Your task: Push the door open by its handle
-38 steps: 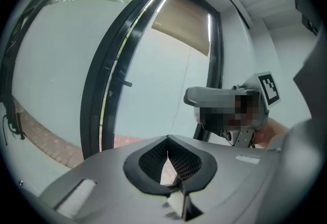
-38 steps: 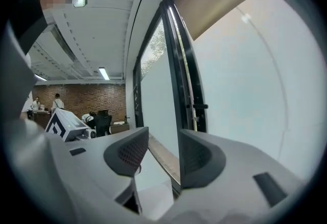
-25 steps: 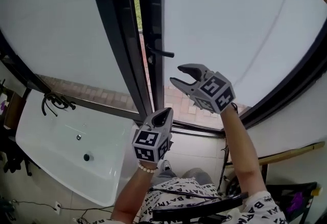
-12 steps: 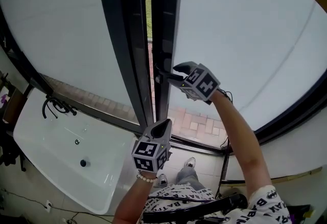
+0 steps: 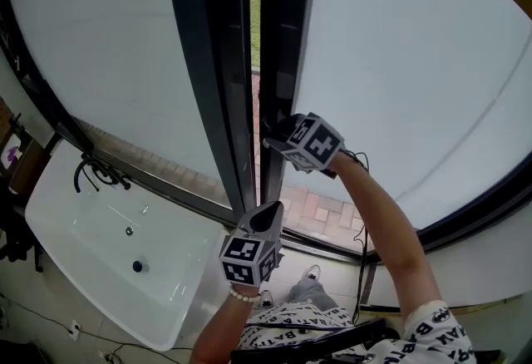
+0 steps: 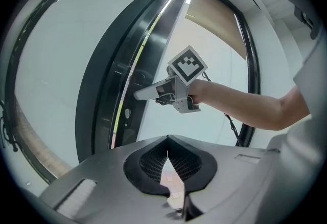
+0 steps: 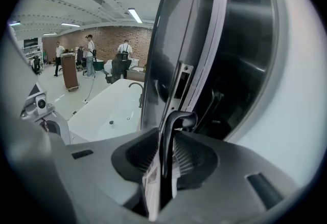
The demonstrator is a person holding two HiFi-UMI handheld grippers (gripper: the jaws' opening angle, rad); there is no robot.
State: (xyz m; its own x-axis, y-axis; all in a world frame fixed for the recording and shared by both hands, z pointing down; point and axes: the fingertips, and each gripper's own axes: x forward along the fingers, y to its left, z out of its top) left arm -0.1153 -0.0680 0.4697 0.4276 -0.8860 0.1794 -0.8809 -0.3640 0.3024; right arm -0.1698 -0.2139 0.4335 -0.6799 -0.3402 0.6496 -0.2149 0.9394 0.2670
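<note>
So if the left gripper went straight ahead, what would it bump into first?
Probably the right gripper, whose fingers are closing around the door handle; just behind it is the dark door frame. Depth is hard to judge.

Left tongs [image 6: 167,154] fill the 6 o'clock edge — pads together, nothing between them. Just above centre the right tongs [image 6: 145,94] point toward 9 o'clock, closing, with their tips at the dark door frame [image 6: 104,95]; what lies between them cannot be made out. Their cube [image 6: 187,64] faces up, and the arm [image 6: 245,103] runs off toward 3 o'clock. Pale glass [image 6: 46,74] lies at 9 o'clock.
</note>
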